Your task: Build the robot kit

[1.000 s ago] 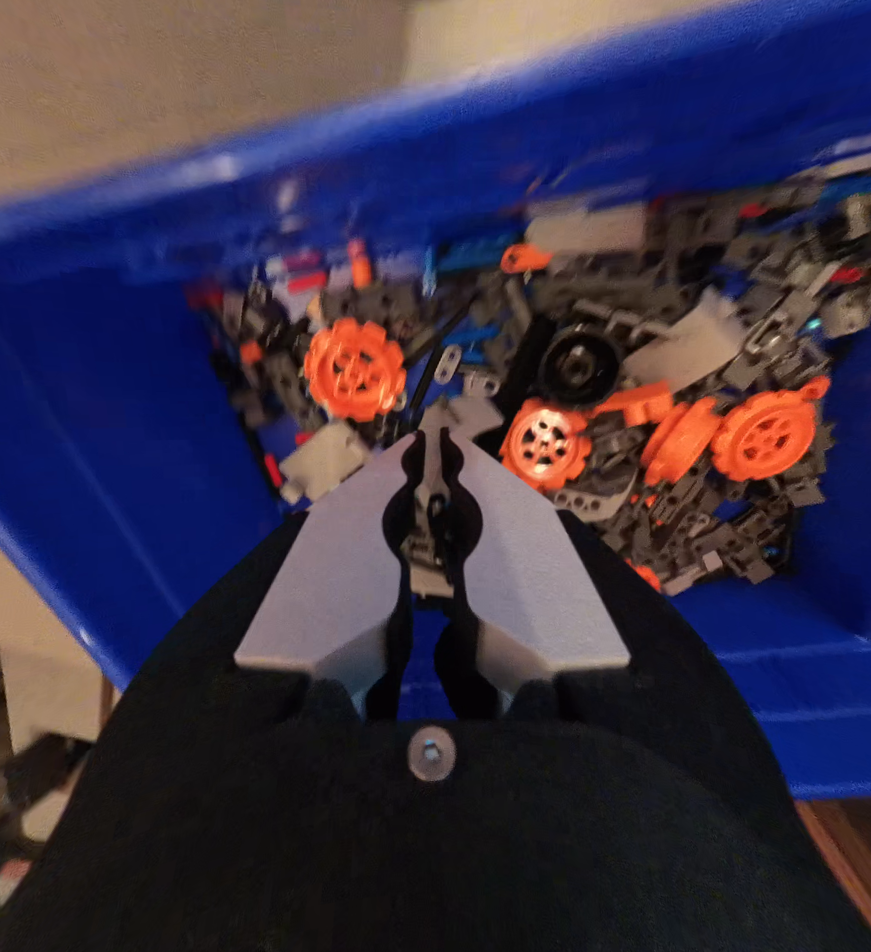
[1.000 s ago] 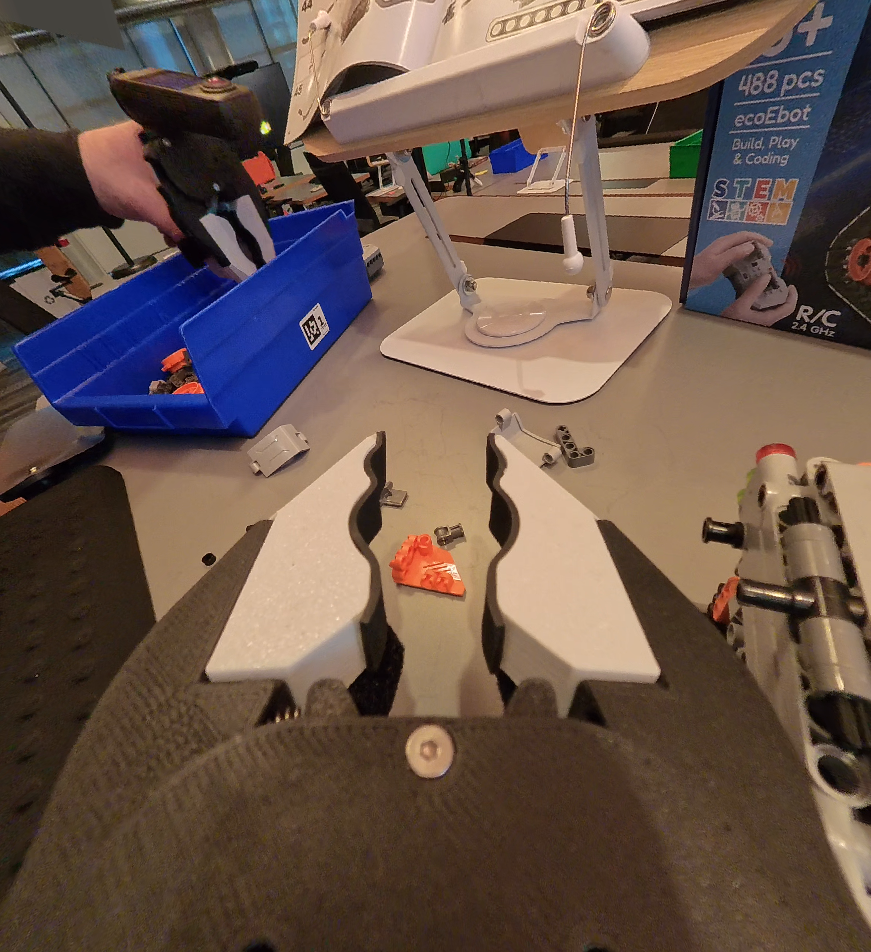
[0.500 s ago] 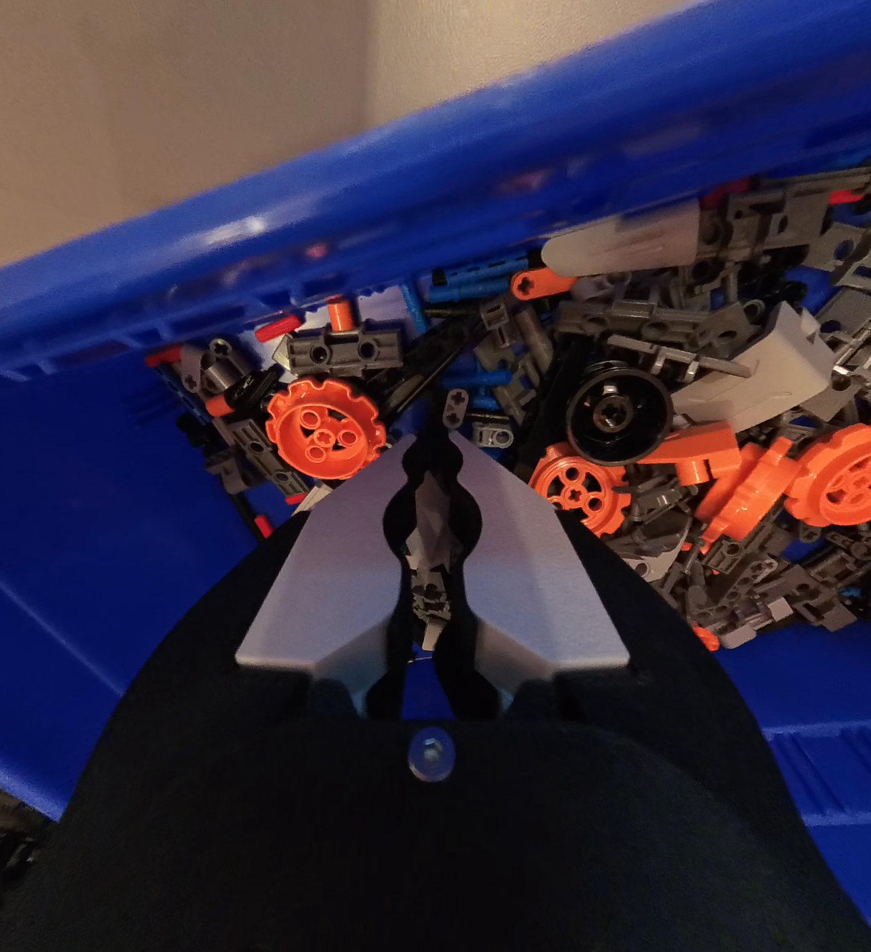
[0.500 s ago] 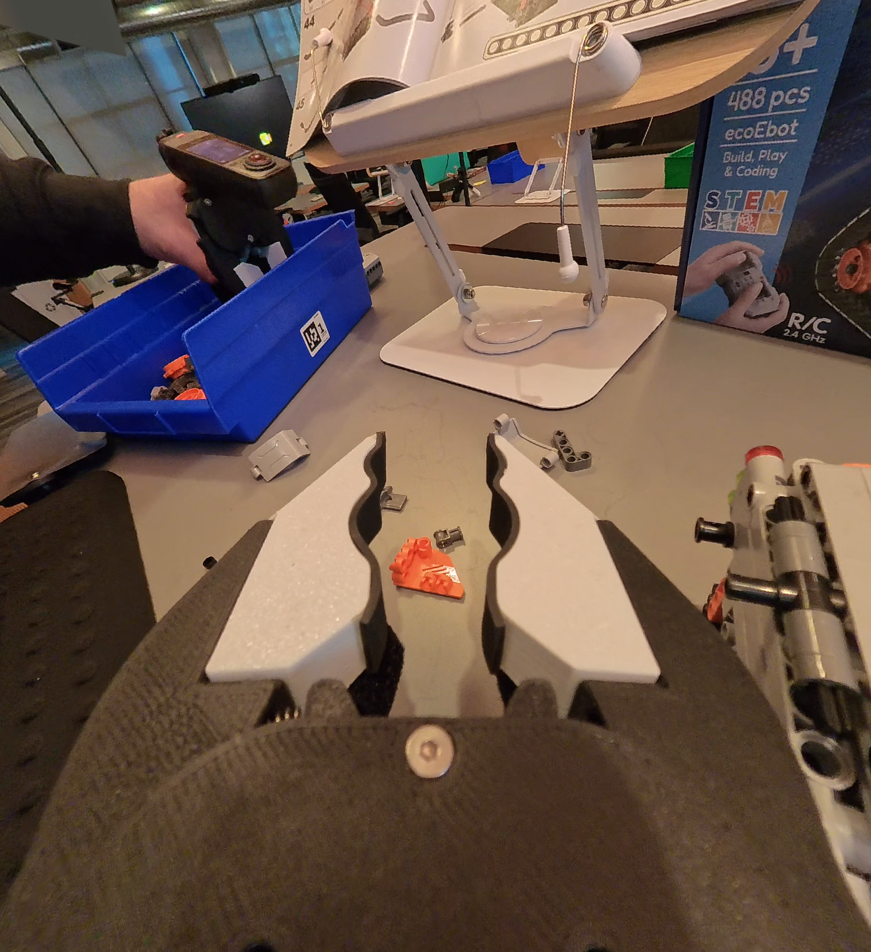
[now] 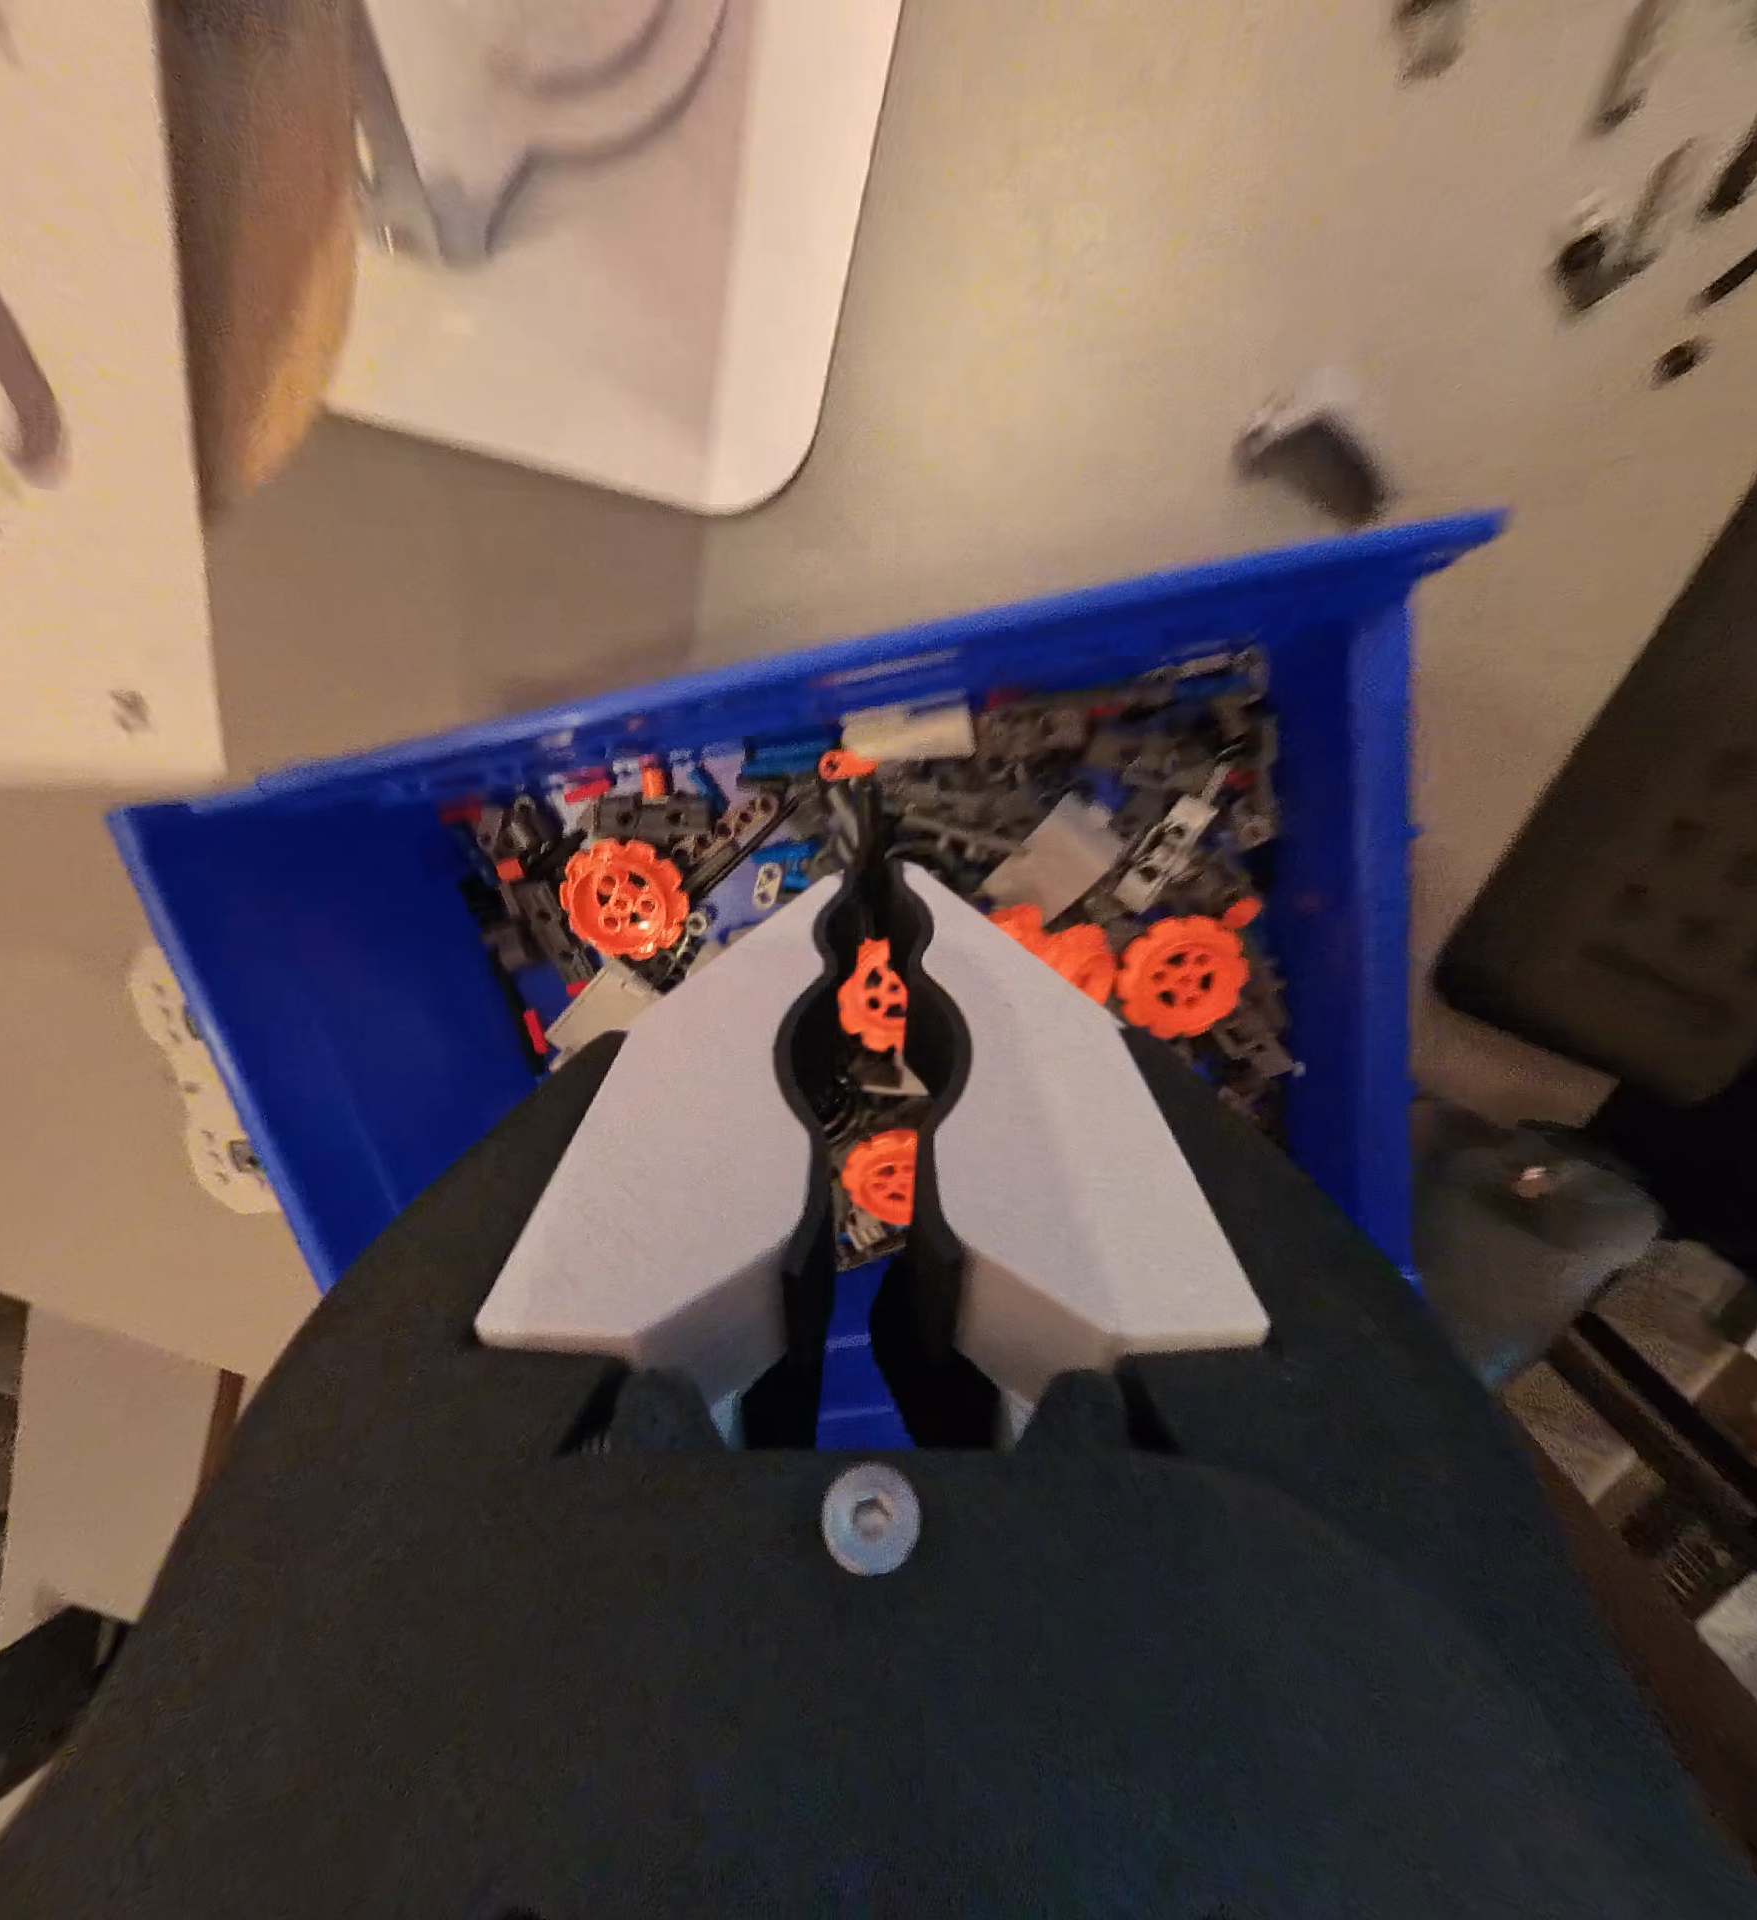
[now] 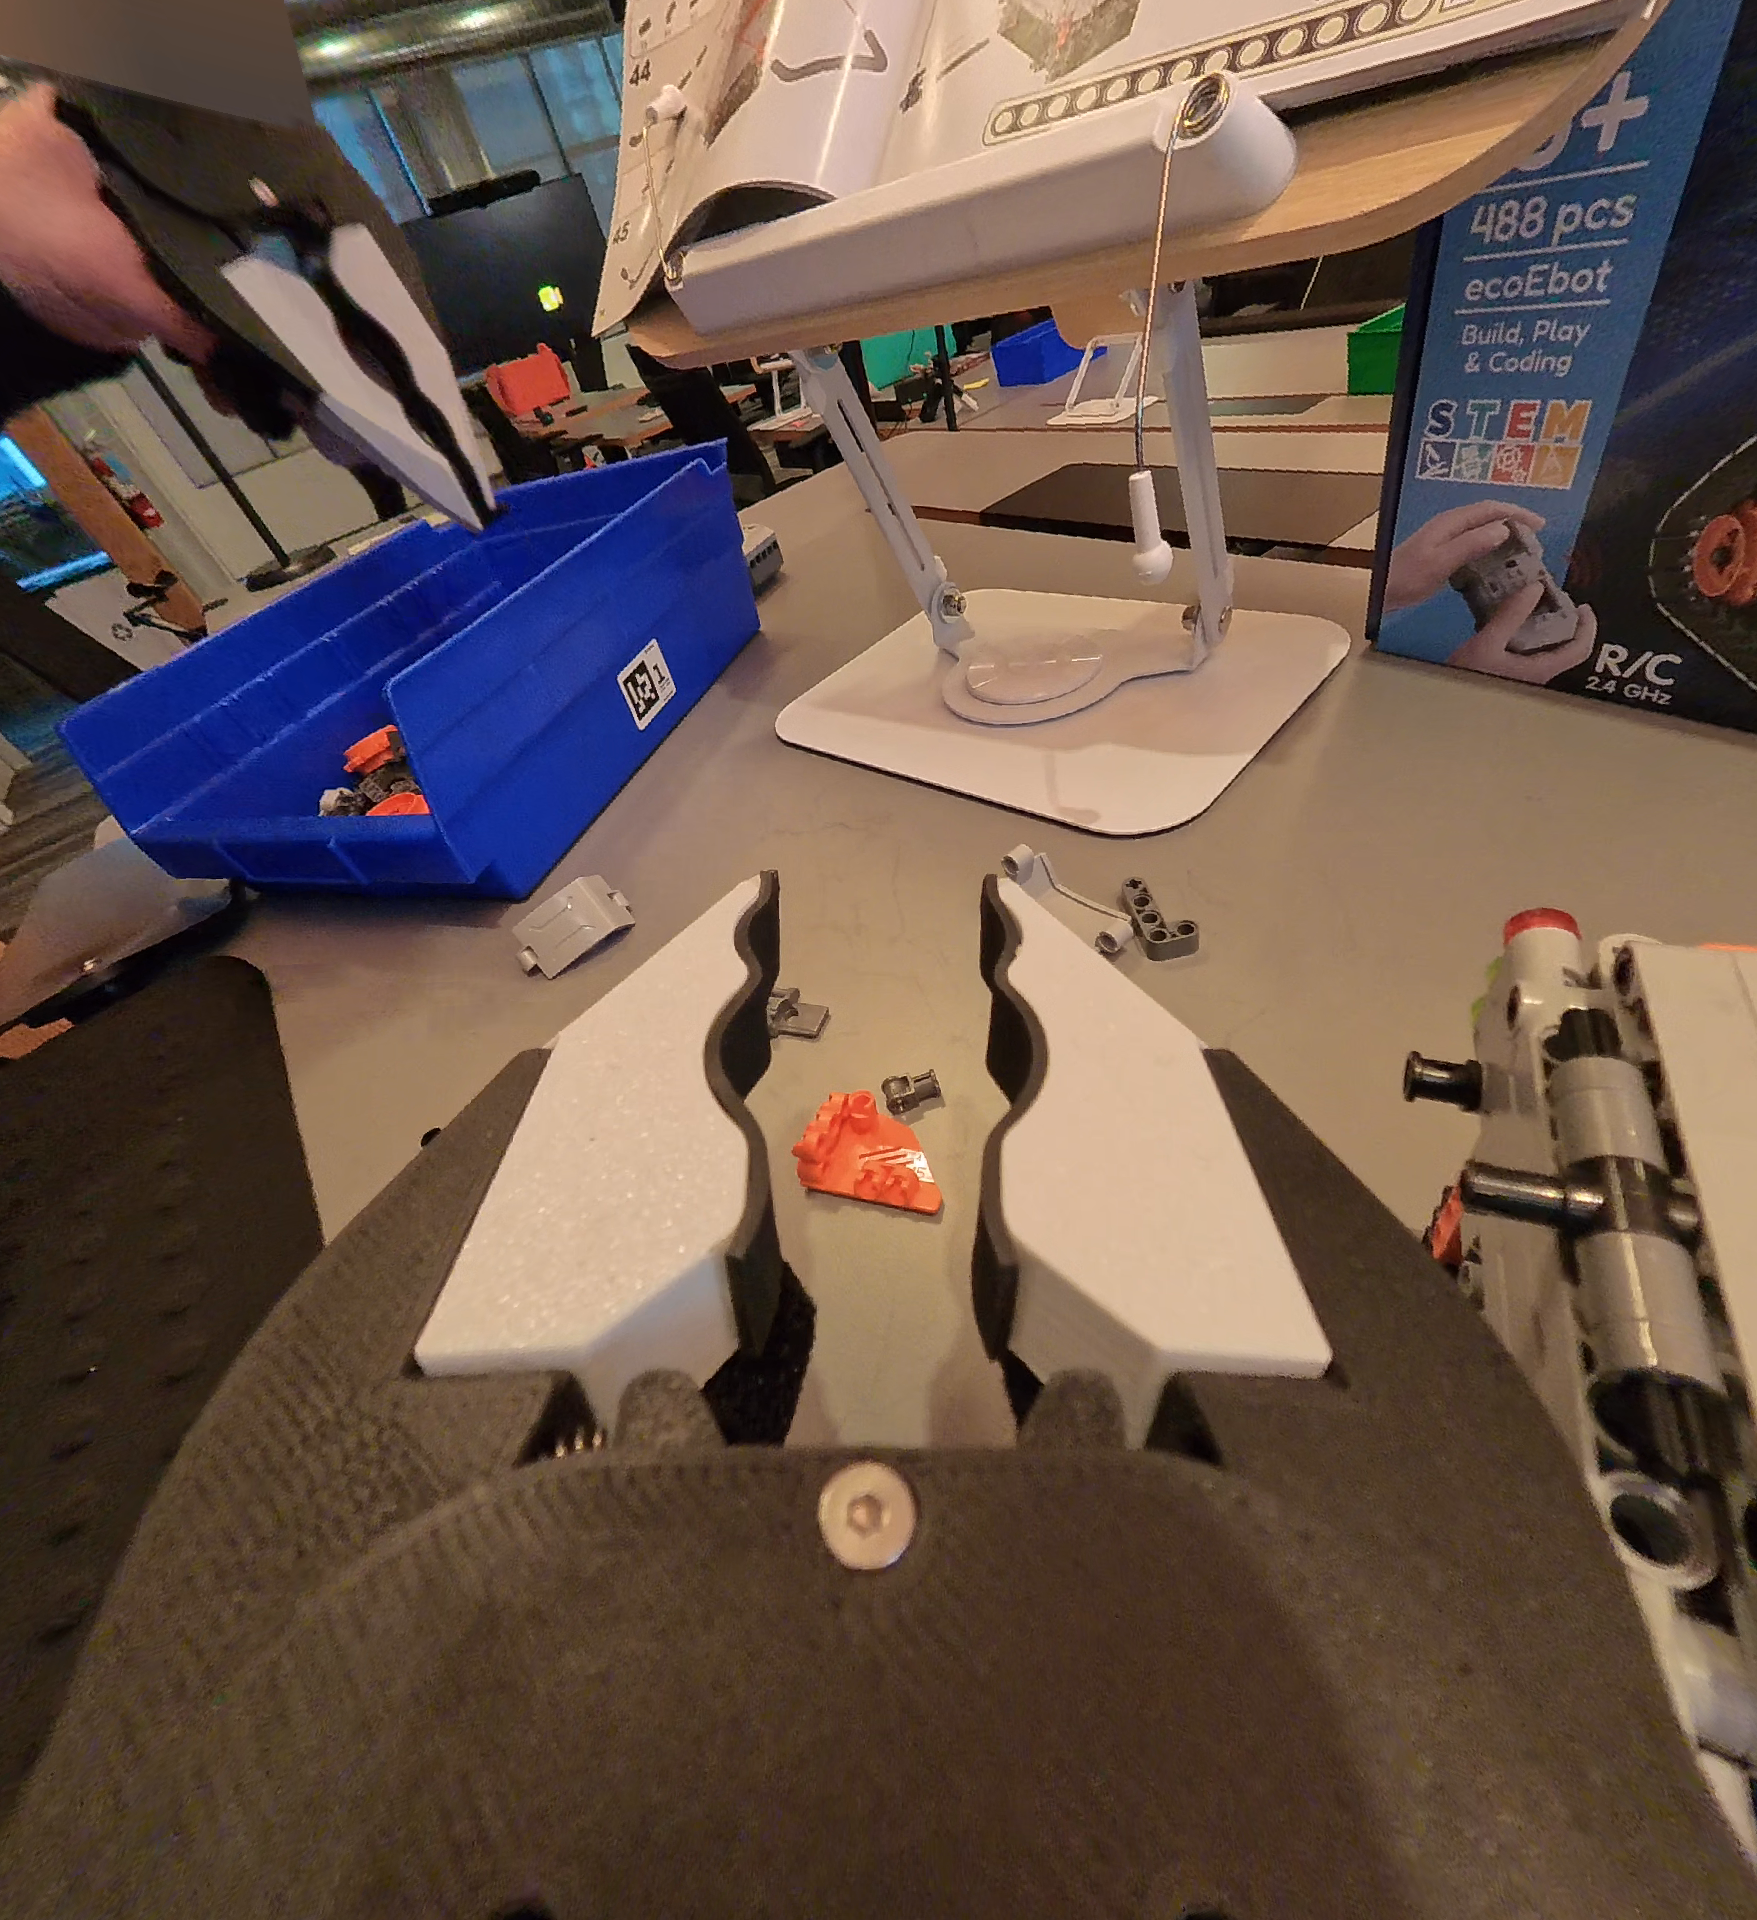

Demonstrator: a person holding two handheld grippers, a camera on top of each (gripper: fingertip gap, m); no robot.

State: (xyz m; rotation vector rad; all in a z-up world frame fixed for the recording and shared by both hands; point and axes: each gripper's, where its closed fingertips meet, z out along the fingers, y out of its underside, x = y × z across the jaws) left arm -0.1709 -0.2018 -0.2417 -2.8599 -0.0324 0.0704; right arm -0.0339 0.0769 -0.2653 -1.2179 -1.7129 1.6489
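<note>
While left tongs [image 5: 869, 883] hang clenched above blue bin [image 5: 334, 987]; right tongs [image 6: 879, 894] released, straddling orange piece [image 6: 869, 1153].

Looks like an open-plan lab or maker workspace. Main landmark: grey worktable [image 6: 1425, 883]. On it, a blue parts bin [image 6: 500, 665] full of plastic building-kit pieces [image 5: 957, 831], a white book stand [image 6: 1040, 686] holding an open instruction booklet [image 6: 853, 83], a boxed robot kit [image 6: 1622, 395] at the far right, loose small parts [image 6: 1144, 920] in front of the stand. Behind the table: rows of similar tables [image 6: 1165, 488] with more blue and green bins [image 6: 1383, 348], a dark monitor [image 6: 500, 270], large windows [image 6: 458, 104] at the back.
</note>
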